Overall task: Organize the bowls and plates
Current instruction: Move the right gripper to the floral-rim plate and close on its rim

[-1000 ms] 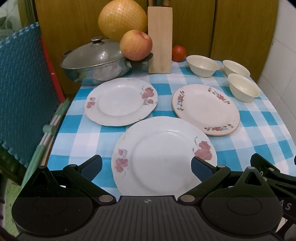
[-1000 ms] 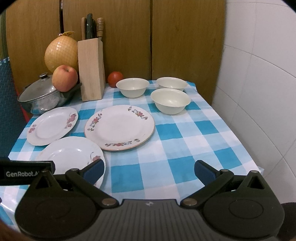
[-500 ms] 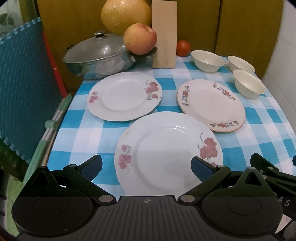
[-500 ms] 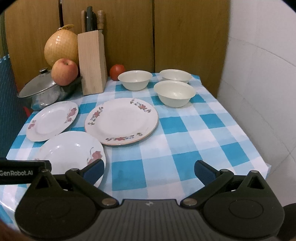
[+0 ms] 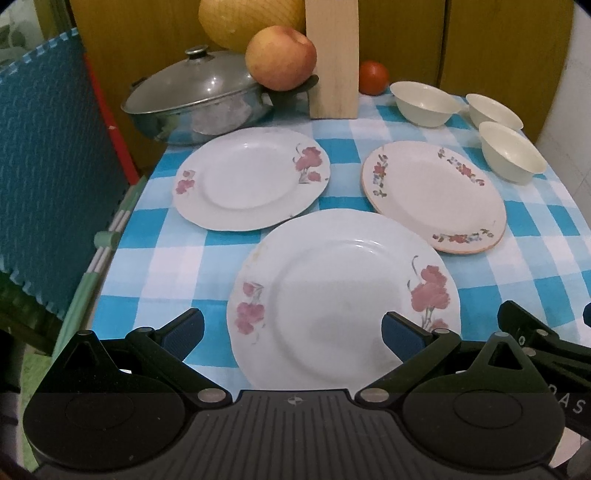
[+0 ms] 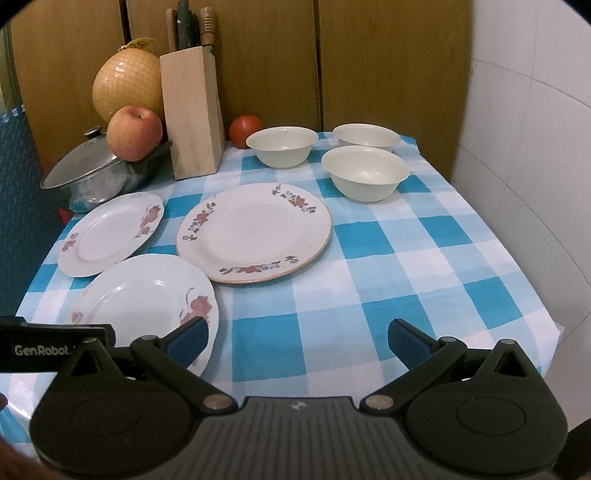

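Left gripper: jaws spread wide, holding nothing. Its blue pads sit above the near edge of the nearest rose-patterned plate, one off the plate's left rim, the other over its right portion; contact with the plate cannot be confirmed.

Right gripper: jaws spread equally wide, empty, poised over bare checked tablecloth. Its left pad overlaps the nearest plate's right rim in the view; touching or apart cannot be told.

Plates: three, all flat and face up on the tablecloth, none stacked. A second rose-patterned plate lies behind and left of the nearest one, their rims just beside each other. A cream plate with a floral border lies to the right, apart from both. Being round, the plates show no long axis.

Bowls: three cream bowls, upright, mouths up, clustered at the far right of the table: one near the tomato, namely the left bowl; the rear bowl; and the front bowl just beyond the floral-border plate.

View differences: the right wrist view shows knife handles in the wooden block, the whole netted pomelo and the tiled wall; the left view crops these. The left wrist view shows a teal foam mat beside the table and the lidded pan in full, an apple resting at its handle.
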Tool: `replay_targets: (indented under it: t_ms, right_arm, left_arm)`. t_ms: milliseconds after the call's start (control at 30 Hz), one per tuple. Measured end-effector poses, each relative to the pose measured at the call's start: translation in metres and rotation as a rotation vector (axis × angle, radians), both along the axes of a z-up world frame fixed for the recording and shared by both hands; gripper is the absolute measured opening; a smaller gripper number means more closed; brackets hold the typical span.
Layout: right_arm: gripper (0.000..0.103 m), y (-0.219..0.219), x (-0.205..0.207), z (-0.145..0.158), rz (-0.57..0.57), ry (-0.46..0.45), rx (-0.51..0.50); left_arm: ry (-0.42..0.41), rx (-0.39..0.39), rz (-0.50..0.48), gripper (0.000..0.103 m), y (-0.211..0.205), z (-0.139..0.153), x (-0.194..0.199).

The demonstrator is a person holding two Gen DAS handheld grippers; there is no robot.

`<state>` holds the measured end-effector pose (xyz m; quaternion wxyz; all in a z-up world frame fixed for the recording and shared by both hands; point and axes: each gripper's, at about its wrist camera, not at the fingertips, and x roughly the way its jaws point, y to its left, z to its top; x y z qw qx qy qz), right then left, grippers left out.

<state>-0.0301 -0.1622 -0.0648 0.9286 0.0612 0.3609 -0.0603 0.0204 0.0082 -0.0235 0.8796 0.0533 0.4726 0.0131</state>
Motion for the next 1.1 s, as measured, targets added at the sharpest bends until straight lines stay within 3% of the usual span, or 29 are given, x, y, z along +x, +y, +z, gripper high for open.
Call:
replay_targets:
  t_ms: [533, 667, 767, 967, 1100]
  right_arm:
    - [0.100, -0.008, 0.025, -0.009, 0.042, 0.061, 0.049]
    - [0.099, -0.021, 0.036, 0.000, 0.014, 0.030, 0.039]
    - [0.098, -0.036, 0.050, 0.006, -0.022, 0.023, 0.042]
    - [0.095, -0.059, 0.069, -0.002, -0.052, 0.064, 0.088]
    - [0.087, -0.069, 0.084, -0.012, -0.070, 0.116, 0.148]
  left_arm:
    - [0.074, -0.023, 0.035, 0.103, 0.008, -0.013, 0.013]
    - [0.058, -0.049, 0.026, 0.103, 0.005, -0.004, 0.020]
    - [0.043, -0.051, 0.008, 0.103, -0.004, 0.002, 0.034]
    - [0.070, -0.127, -0.024, 0.102, -0.016, 0.001, 0.078]
    - [0.046, -0.140, -0.030, 0.102, -0.026, 0.002, 0.103]
